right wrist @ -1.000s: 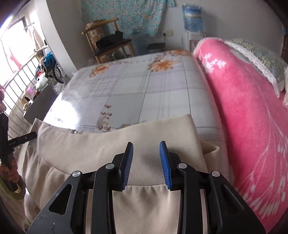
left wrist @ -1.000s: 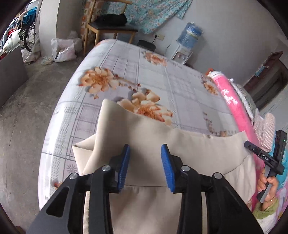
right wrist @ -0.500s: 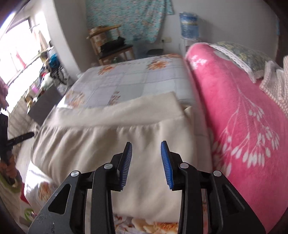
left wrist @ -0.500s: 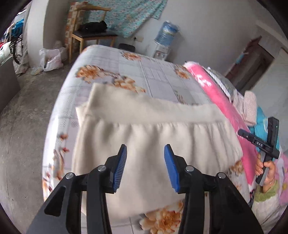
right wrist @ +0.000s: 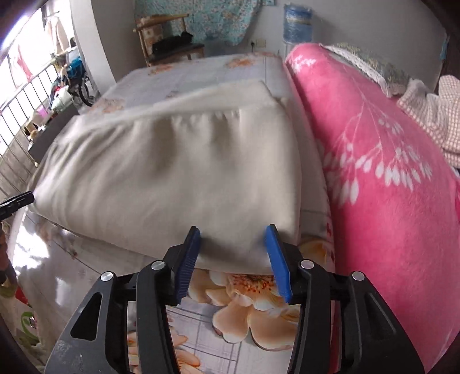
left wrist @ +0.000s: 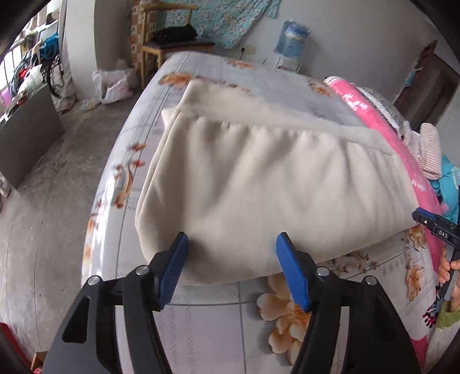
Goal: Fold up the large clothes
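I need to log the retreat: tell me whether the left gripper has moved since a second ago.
Yes. The left gripper has pulled back toward the near edge of the floral bedsheet, off the folded cream garment. Its jaws have just been opening, with nothing clamped between them.

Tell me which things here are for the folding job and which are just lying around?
For the job:
- cream garment
- left hand-held gripper, open
- right hand-held gripper, open

Just lying about:
- pink blanket
- wooden chair
- water bottle
- plastic bag
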`<state>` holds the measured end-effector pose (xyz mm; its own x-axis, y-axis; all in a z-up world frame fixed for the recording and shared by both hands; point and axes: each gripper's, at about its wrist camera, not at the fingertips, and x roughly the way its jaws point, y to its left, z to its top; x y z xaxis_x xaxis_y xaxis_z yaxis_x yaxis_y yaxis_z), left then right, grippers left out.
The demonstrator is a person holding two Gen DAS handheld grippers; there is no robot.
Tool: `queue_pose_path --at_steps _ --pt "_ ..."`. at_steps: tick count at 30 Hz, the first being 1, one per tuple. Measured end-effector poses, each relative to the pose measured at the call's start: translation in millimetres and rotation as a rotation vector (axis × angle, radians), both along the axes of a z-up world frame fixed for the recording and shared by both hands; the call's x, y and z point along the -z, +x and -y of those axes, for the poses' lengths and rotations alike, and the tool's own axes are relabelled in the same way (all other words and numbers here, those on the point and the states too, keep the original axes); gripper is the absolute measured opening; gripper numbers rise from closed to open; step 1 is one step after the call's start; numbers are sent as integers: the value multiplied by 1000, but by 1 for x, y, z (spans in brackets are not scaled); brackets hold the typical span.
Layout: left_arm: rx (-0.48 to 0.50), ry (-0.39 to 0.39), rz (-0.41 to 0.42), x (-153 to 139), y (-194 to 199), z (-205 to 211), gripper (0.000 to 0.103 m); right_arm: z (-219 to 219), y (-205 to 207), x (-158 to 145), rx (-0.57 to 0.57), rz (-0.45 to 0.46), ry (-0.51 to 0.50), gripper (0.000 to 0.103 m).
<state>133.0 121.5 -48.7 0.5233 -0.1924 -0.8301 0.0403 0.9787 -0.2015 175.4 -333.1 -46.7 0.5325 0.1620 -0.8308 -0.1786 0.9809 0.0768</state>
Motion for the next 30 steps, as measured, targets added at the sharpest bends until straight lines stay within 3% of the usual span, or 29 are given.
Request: queue_pose_path --at_steps 5,8,15,18,21,30 --pt "-47 16 101 -35 -28 2 62 -7 -38 -42 33 69 10 51" --pt "-47 42 158 -56 -57 16 72 -23 -68 -56 -1 97 62 69" --pt "-71 101 235 -86 -108 65 97 -74 -116 -65 -6 124 70 92" --pt "-74 138 280 -95 -124 82 97 -89 -127 -74 11 175 15 95" --pt "-94 197 274 -98 -132 97 97 -101 -135 -82 31 216 -55 95" --pt "-169 337 282 -100 -147 122 98 -116 -157 -94 76 309 -104 95"
